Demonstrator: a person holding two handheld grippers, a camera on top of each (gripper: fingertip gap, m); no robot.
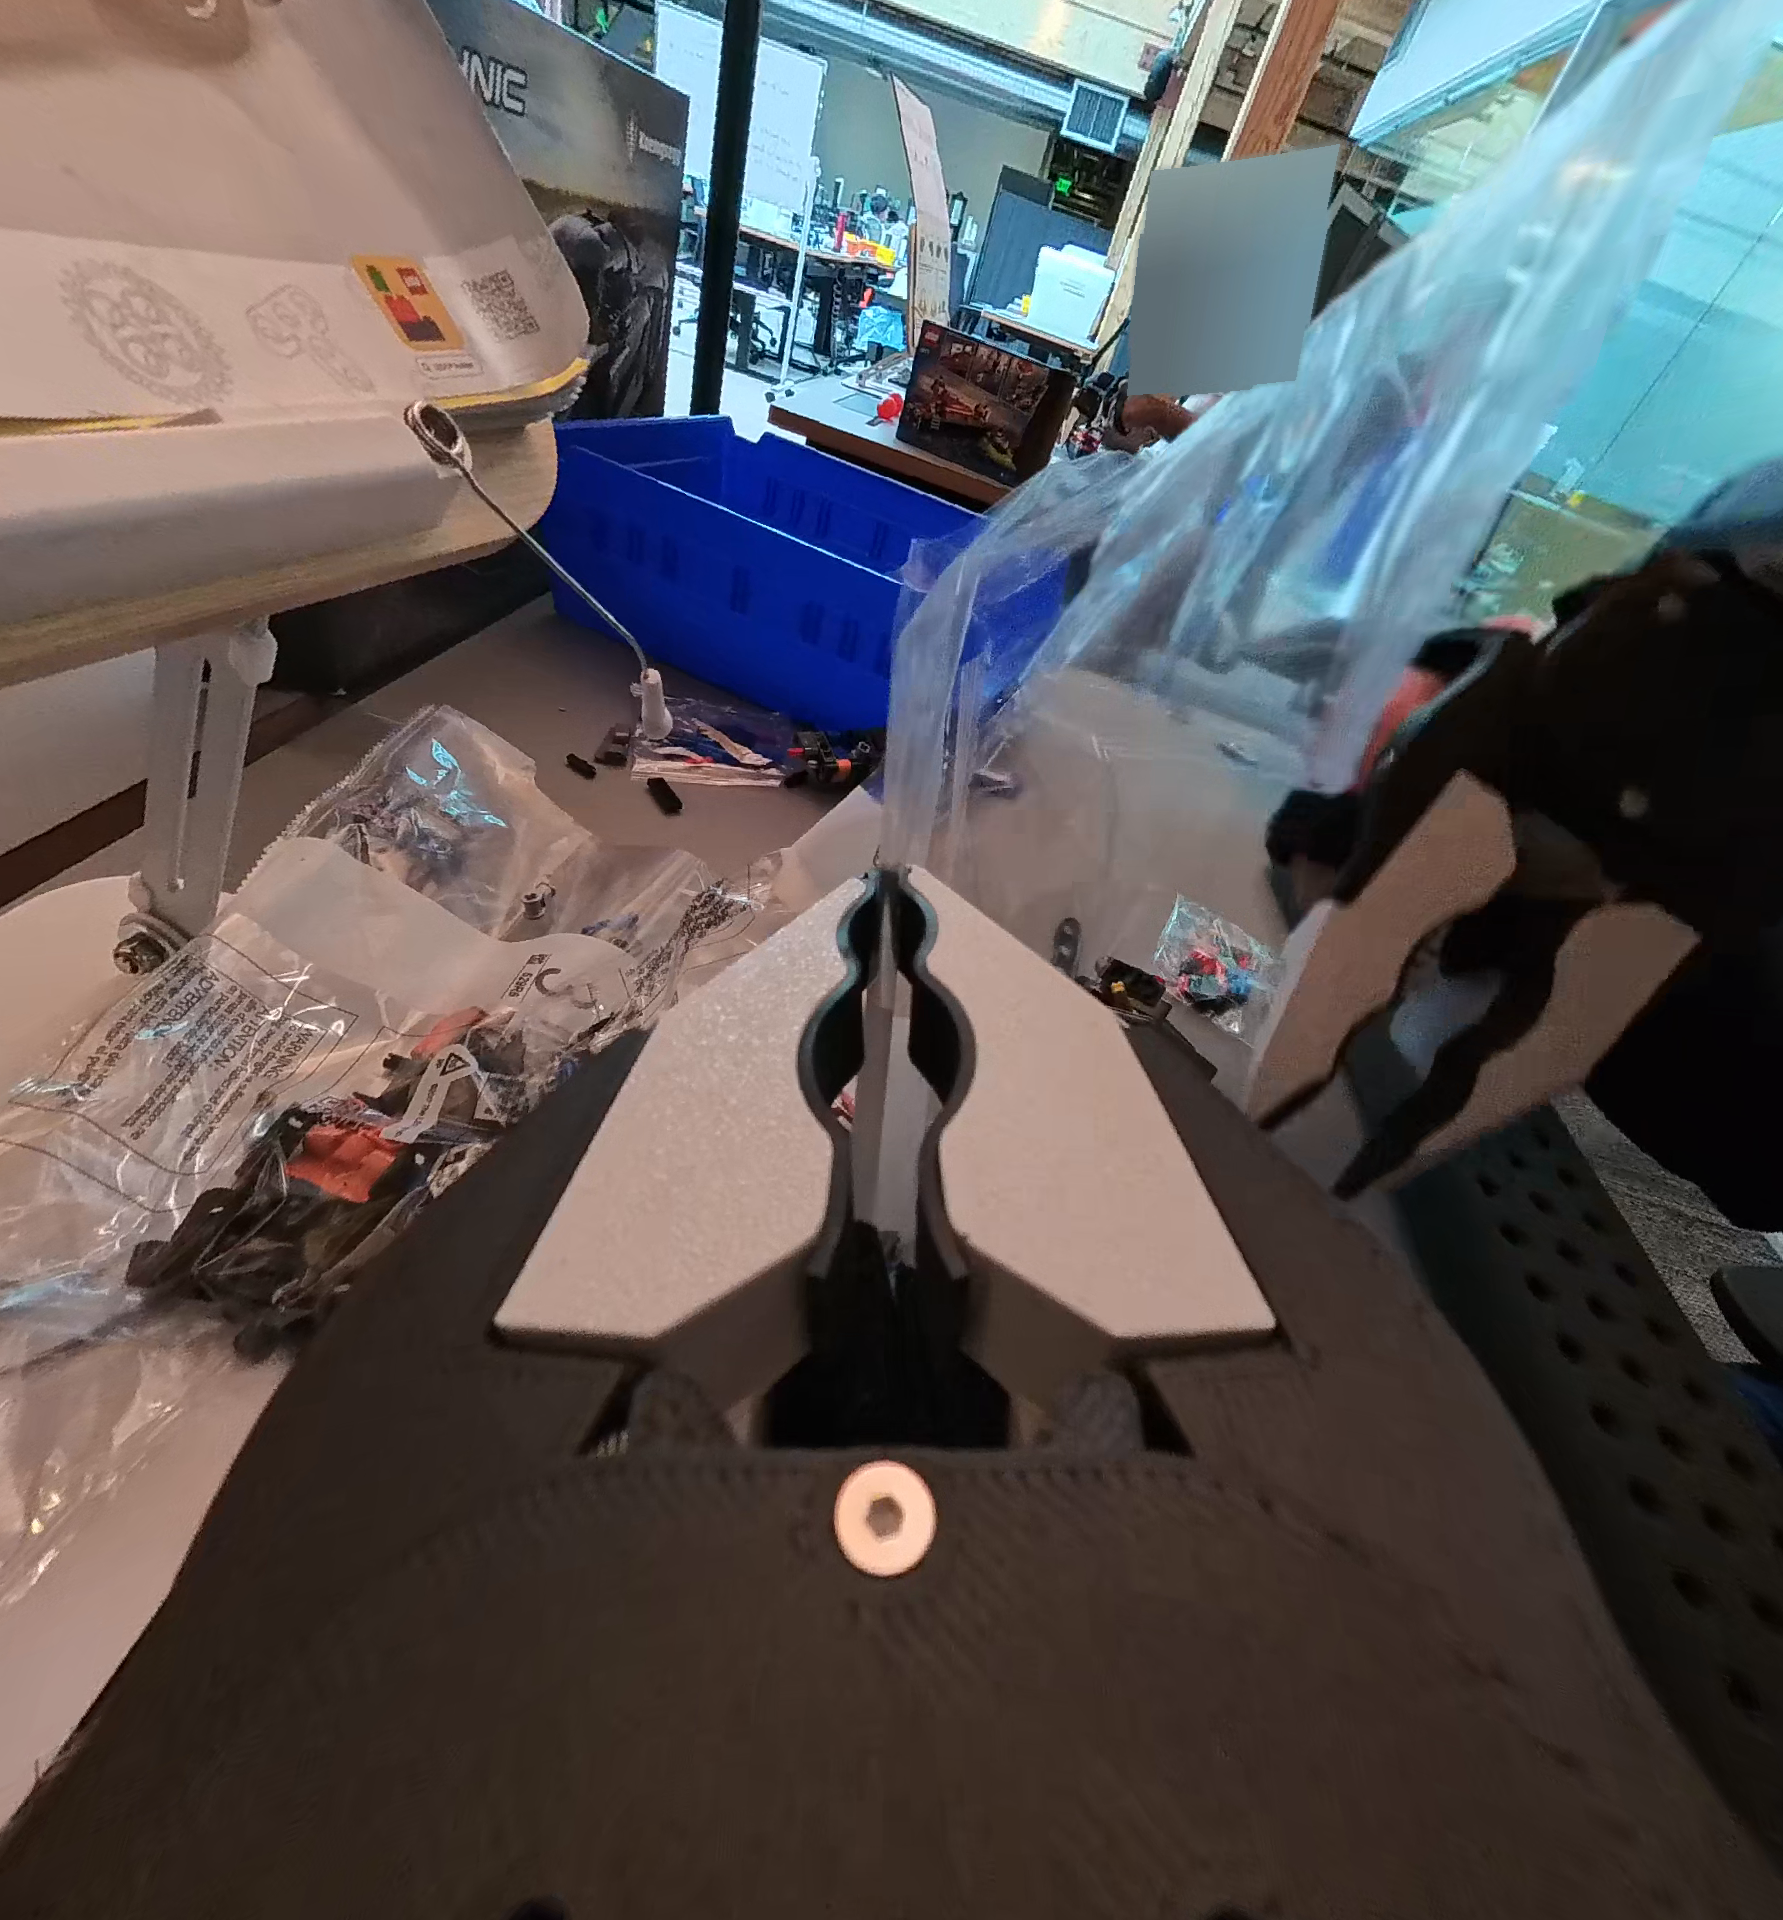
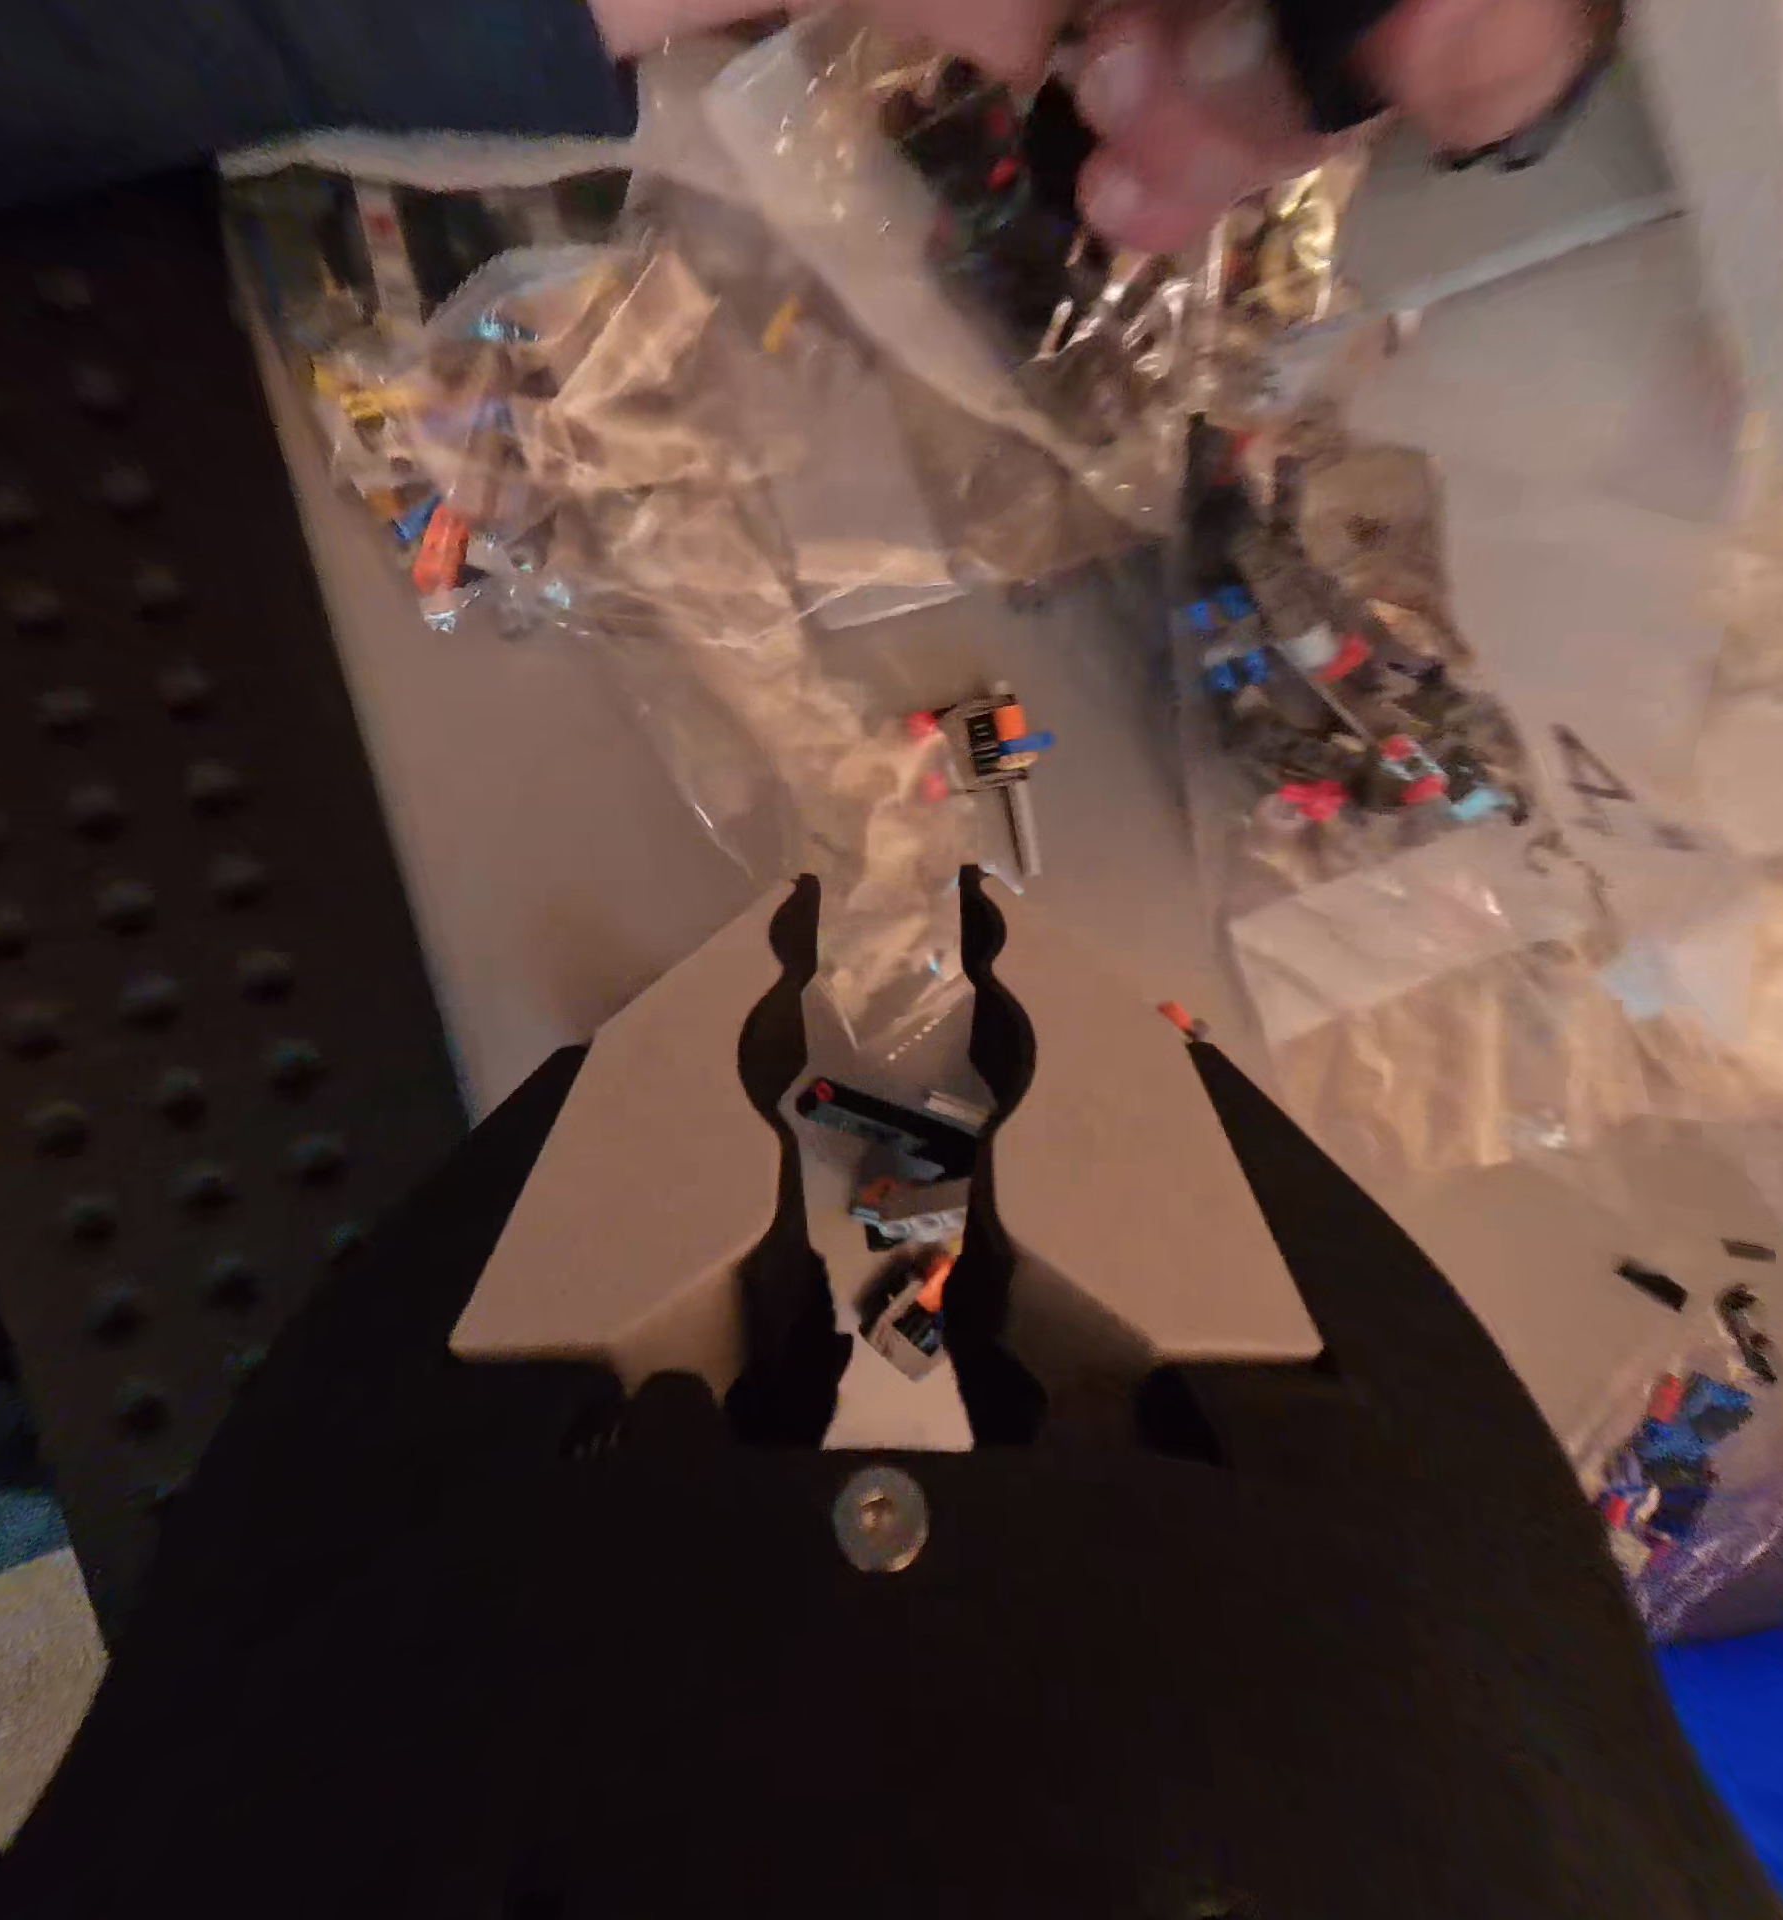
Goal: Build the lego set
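Observation:
My left gripper [image 1: 885, 883] is shut on the edge of a clear plastic bag [image 1: 1230, 520], which rises up and to the right and looks almost empty. My right gripper [image 1: 1313, 997] hangs open beside that bag on the right. In the right wrist view, my right gripper [image 2: 887, 894] is open and empty above the table, with loose Lego pieces [image 2: 897, 1143] lying below its jaws. A small grey and orange Lego assembly [image 2: 980, 743] lies just ahead. The clear bag [image 2: 762, 312] and a blurred hand [image 2: 1178, 125] show at the top.
Sealed bags of Lego parts [image 1: 274, 1122] lie at the left under a white stand [image 1: 191, 790] holding the instruction booklet [image 1: 191, 312]. A blue bin [image 1: 741, 582] stands behind. More part bags [image 2: 1334, 707] and a dark perforated chair seat [image 2: 118, 727] flank the table. Spacing between my two grippers at the tips: around 15 centimeters.

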